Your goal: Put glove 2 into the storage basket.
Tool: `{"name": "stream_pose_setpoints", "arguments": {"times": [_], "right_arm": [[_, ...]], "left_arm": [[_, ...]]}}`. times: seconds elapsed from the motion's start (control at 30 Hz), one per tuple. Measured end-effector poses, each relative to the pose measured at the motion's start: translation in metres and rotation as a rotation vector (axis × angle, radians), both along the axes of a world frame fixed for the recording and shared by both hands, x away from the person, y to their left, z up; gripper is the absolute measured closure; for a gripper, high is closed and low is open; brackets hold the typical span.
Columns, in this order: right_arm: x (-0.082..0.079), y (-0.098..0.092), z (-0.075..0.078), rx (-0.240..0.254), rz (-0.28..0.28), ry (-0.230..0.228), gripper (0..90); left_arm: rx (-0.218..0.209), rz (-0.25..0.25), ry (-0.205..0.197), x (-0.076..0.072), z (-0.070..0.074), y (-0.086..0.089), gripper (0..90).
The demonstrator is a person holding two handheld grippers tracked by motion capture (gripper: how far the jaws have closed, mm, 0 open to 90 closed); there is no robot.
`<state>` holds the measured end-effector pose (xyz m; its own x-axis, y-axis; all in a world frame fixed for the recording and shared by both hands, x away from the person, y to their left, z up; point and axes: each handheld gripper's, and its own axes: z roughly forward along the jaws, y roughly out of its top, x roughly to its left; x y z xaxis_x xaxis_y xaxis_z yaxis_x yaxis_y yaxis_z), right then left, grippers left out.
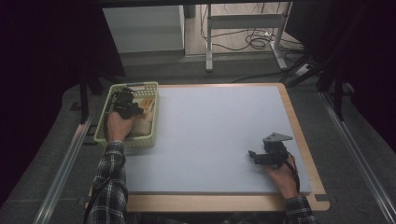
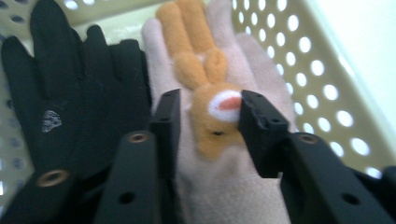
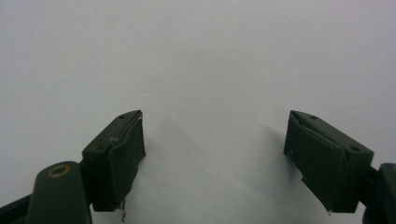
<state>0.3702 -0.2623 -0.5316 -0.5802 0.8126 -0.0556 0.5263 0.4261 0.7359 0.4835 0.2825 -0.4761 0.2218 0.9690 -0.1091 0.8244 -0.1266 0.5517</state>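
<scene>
- At the tabletop's point(image 1: 224, 140) far left corner stands a pale yellow perforated basket point(image 1: 150, 89), and the left gripper point(image 1: 135, 109) reaches down into it.
- In the left gripper view two gloves lie side by side on the basket floor: a black glove point(image 2: 70, 88) on the left and a pale pink fleece glove point(image 2: 261, 79) bearing an orange plush animal figure point(image 2: 205, 74) on the right.
- The left gripper point(image 2: 205, 116) is clamped on the figure's head; both black pads press against the plush, with the pink glove underneath.
- The relation that matters: the pink glove lies directly under and ahead of the left gripper, its long axis running away from the jaws, cuff toward the hand and fingers pointing to the basket's far wall.
- The figure follows the same axis, with its long ears or limbs pointing away along the glove's fingers.
- The jaws straddle that axis crosswise, so I judge that a straight lift would raise the glove by its middle, cuff and fingers drooping on either side.
- The left hand is far the nearer one; the right gripper point(image 1: 256, 156) rests near the tabletop's near right corner, well apart from the basket.
- In the right gripper view, its jaws stand wide apart over bare surface, holding nothing.
</scene>
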Motion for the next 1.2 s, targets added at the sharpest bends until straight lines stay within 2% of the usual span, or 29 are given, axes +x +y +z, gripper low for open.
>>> {"name": "stream_pose_setpoints", "arguments": {"times": [0.07,0.13,0.23,0.37,0.43,0.5,0.57,0.87,1.2], "right_arm": [[0.000,0.000,0.000,0.000,0.000,0.000,19.6],[0.000,0.000,0.000,0.001,0.000,0.001,19.6],[0.000,0.000,0.000,0.001,0.000,0.001,19.6],[0.000,0.000,0.000,0.001,0.000,0.001,19.6],[0.000,0.000,0.000,0.001,0.000,0.001,19.6],[0.000,0.000,0.000,0.001,0.000,0.001,19.6],[0.000,0.000,0.000,0.001,0.000,0.001,19.6],[0.000,0.000,0.000,0.000,0.000,0.000,19.6],[0.000,0.000,0.000,-0.001,0.000,-0.001,19.6]], "left_arm": [[-0.015,-0.005,0.026,0.004,-0.004,-0.002,68.0],[-0.008,-0.017,0.048,0.008,-0.008,-0.007,68.3],[0.007,-0.029,0.057,0.011,-0.010,-0.014,68.7],[0.006,-0.042,0.057,0.011,-0.010,-0.017,68.8],[-0.006,-0.039,0.049,0.010,-0.009,-0.013,67.7],[-0.024,-0.027,0.026,0.008,-0.006,-0.010,61.9],[-0.015,-0.025,0.004,0.005,-0.004,-0.008,55.6],[-0.050,-0.024,-0.060,-0.007,0.005,0.004,38.2],[-0.049,-0.030,-0.124,-0.020,0.011,0.014,19.5]]}}
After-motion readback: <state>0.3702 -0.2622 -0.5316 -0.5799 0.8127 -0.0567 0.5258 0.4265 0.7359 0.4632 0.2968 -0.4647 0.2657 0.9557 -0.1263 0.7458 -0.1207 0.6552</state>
